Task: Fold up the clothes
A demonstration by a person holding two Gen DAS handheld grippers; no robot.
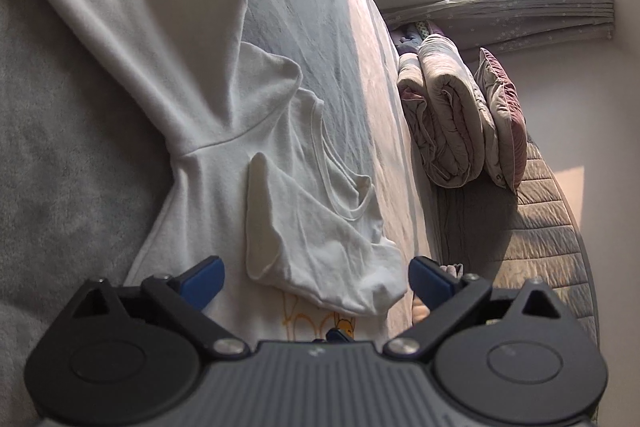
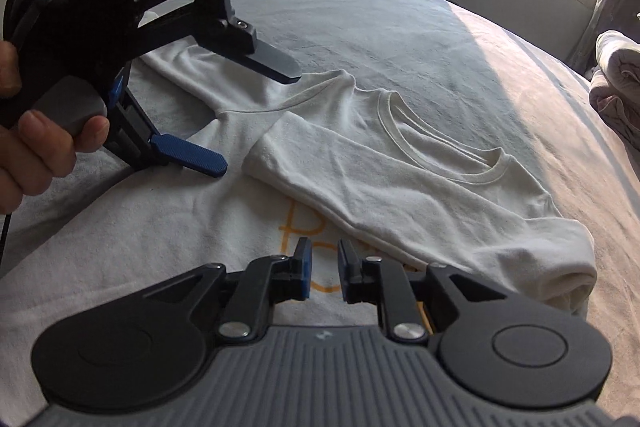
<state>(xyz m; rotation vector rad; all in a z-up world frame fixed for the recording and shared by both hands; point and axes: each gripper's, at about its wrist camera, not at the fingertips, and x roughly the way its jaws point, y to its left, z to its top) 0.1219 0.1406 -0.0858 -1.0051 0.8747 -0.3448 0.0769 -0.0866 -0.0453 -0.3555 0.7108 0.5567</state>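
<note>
A white long-sleeved shirt [image 2: 400,163] is seen spread on a grey-covered bed [image 2: 400,27], one sleeve [image 2: 360,179] already laid across its chest.

The left gripper [image 2: 256,115] is held wide open above the unfolded sleeve [image 2: 180,67]; the right gripper [image 2: 322,263] is nearly closed, with nothing held. The cloth is judged light, limp and wrinkle-prone, best pinched at the cuff or shoulder seam.

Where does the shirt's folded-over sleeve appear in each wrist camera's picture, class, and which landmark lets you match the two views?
Left wrist view: the folded sleeve lies low centre, just beyond the open left gripper.
Right wrist view: the folded sleeve crosses the middle, running toward the lower right.
Shared landmark: the round collar beside the sleeve.
</note>
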